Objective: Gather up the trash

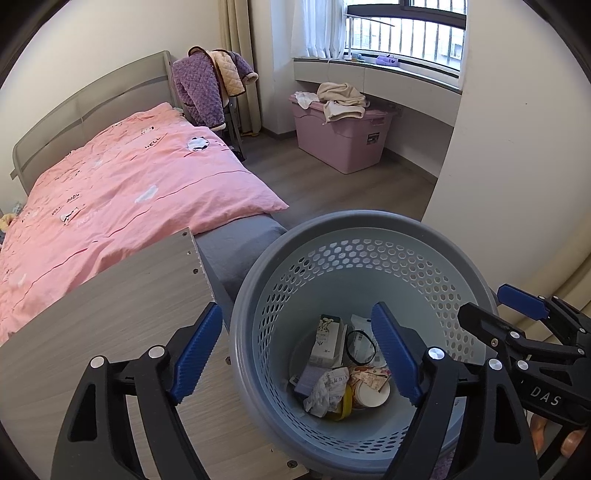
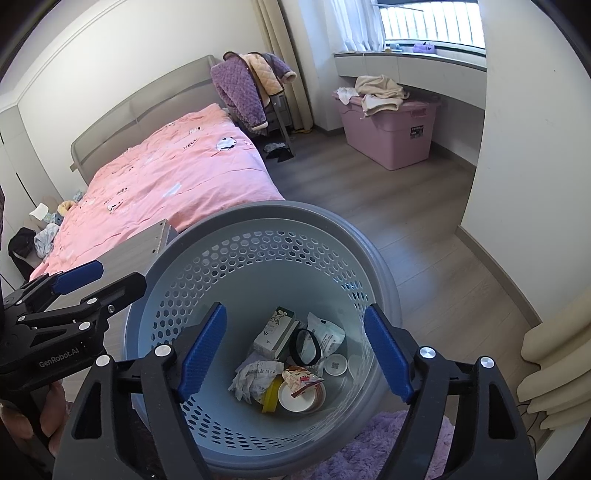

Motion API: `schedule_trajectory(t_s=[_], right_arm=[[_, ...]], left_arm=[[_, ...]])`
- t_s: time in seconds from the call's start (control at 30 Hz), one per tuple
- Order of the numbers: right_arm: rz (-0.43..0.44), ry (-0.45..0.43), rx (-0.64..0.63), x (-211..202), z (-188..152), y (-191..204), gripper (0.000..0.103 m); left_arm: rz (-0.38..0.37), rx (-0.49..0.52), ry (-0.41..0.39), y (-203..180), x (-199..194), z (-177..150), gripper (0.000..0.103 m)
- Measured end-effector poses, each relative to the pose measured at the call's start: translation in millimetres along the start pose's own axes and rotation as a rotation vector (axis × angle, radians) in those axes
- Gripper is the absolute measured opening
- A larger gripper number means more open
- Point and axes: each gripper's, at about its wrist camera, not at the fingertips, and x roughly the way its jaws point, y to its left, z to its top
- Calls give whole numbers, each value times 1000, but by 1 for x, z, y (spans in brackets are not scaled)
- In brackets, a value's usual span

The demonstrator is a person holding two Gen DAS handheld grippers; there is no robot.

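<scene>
The left gripper point(image 1: 299, 354) and the right gripper point(image 2: 295, 354) both hang over the grey perforated bin point(image 2: 258, 236), jaws spread with nothing pinched. The trash point(image 2: 291, 365) lies on the bin's bottom, at lower centre of each frame, below and between the right jaws and apart from them: a small carton, crumpled paper, a black band.

walls white | floor point(image 1: 332, 184) grey wood | bed point(image 1: 110, 192) pink quilt | window point(image 1: 406, 33) daylit
</scene>
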Motion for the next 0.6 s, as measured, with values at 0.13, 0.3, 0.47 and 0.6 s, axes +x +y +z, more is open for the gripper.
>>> schedule_trajectory(t_s=[0.13, 0.3, 0.47, 0.6], right_arm=[[1, -1, 3, 0, -1, 0, 78], [1, -3, 6, -1, -1, 0, 79], [3, -5, 9, -1, -1, -1, 83], [3, -6, 11, -1, -1, -2, 83]], left_arm=[[4, 0, -1, 1, 0, 0, 79], [7, -6, -4, 3, 0, -1, 82], [9, -6, -5, 3, 0, -1, 82], [8, -6, -5, 3, -1, -1, 82]])
